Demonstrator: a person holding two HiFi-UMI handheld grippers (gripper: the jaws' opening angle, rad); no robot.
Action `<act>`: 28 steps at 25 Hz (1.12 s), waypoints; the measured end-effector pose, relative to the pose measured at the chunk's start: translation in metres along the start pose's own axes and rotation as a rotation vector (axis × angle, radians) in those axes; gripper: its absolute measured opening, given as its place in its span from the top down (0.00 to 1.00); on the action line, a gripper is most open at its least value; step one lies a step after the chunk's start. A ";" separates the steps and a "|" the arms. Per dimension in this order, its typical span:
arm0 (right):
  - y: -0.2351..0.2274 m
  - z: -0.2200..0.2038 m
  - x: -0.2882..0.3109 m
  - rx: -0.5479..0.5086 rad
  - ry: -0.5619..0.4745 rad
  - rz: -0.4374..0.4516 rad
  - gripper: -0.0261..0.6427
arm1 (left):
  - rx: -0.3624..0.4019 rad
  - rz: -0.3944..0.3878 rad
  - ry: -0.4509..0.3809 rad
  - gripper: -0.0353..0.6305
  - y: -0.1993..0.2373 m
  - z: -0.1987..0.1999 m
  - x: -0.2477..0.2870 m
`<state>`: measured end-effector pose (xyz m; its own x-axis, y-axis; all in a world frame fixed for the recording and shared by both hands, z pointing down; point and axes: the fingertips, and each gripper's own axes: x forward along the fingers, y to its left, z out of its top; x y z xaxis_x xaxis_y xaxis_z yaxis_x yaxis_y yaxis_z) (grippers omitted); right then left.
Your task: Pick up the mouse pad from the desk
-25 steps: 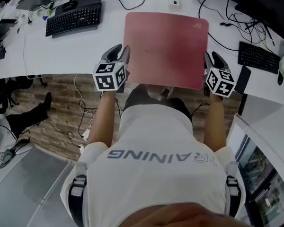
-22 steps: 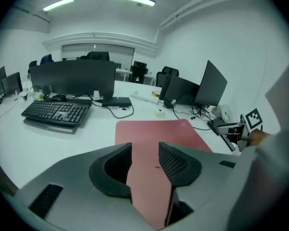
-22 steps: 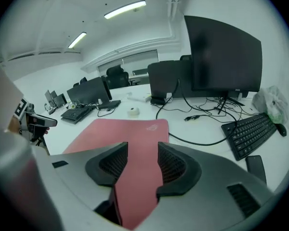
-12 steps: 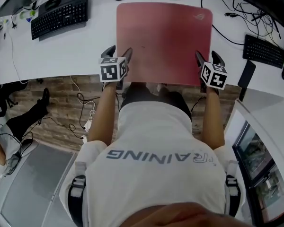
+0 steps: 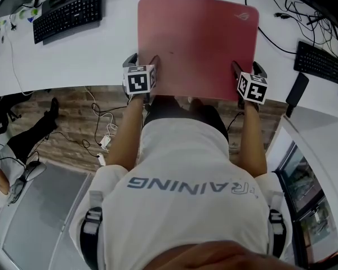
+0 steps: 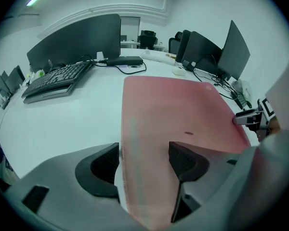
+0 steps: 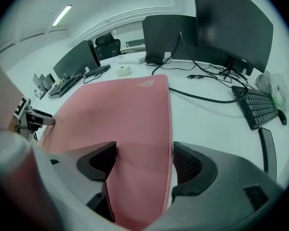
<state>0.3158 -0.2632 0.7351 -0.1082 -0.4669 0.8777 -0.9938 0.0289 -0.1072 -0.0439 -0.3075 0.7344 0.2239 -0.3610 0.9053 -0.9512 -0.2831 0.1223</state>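
A large pink mouse pad [image 5: 197, 44] lies flat on the white desk [image 5: 73, 61], its near edge a little over the desk's front edge. My left gripper [image 5: 142, 62] stands at the pad's near left corner and my right gripper [image 5: 247, 67] at its near right corner. In the left gripper view the pad [image 6: 178, 114] has its left edge between the jaws of the left gripper [image 6: 143, 160], which are opening, the pads clear of it. In the right gripper view the right gripper [image 7: 144, 160] is likewise opening around the right edge of the pad [image 7: 120, 109].
A black keyboard [image 5: 67, 10] lies at the back left, another keyboard [image 5: 319, 61] and a dark flat phone-like thing [image 5: 297, 90] at the right. Cables [image 5: 270, 32] run behind the pad. Monitors [image 6: 77, 40] [image 7: 231, 23] stand at the desk's far side.
Both grippers have come down and forward with the pad, which now rests flat on the desk. Their jaws have spread from a grip on its side edges to wide apart.
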 end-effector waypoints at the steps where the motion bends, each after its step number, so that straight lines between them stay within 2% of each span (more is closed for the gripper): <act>1: 0.000 0.000 0.000 0.001 -0.001 0.000 0.42 | -0.006 0.002 -0.004 0.46 0.000 0.000 0.000; 5: -0.001 -0.001 0.001 0.003 0.007 0.001 0.42 | -0.032 0.006 -0.026 0.48 -0.003 -0.002 0.000; 10: 0.000 -0.001 -0.001 0.005 -0.011 -0.015 0.42 | -0.037 0.005 -0.014 0.48 -0.001 -0.001 -0.001; 13: 0.001 0.000 -0.001 0.000 -0.011 -0.018 0.43 | -0.043 0.015 -0.019 0.52 -0.003 -0.002 -0.002; 17: 0.005 -0.001 -0.002 -0.011 -0.012 -0.010 0.50 | -0.038 0.013 -0.022 0.60 -0.008 -0.003 -0.003; 22: 0.017 0.001 -0.004 -0.062 -0.023 0.013 0.66 | 0.019 0.005 -0.029 0.70 -0.017 -0.001 -0.009; 28: 0.033 0.016 -0.026 -0.058 -0.108 0.071 0.82 | 0.048 -0.036 -0.120 0.76 -0.030 0.018 -0.041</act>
<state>0.2858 -0.2639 0.7012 -0.1783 -0.5543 0.8130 -0.9838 0.1146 -0.1376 -0.0212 -0.3004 0.6862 0.2845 -0.4528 0.8450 -0.9314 -0.3391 0.1319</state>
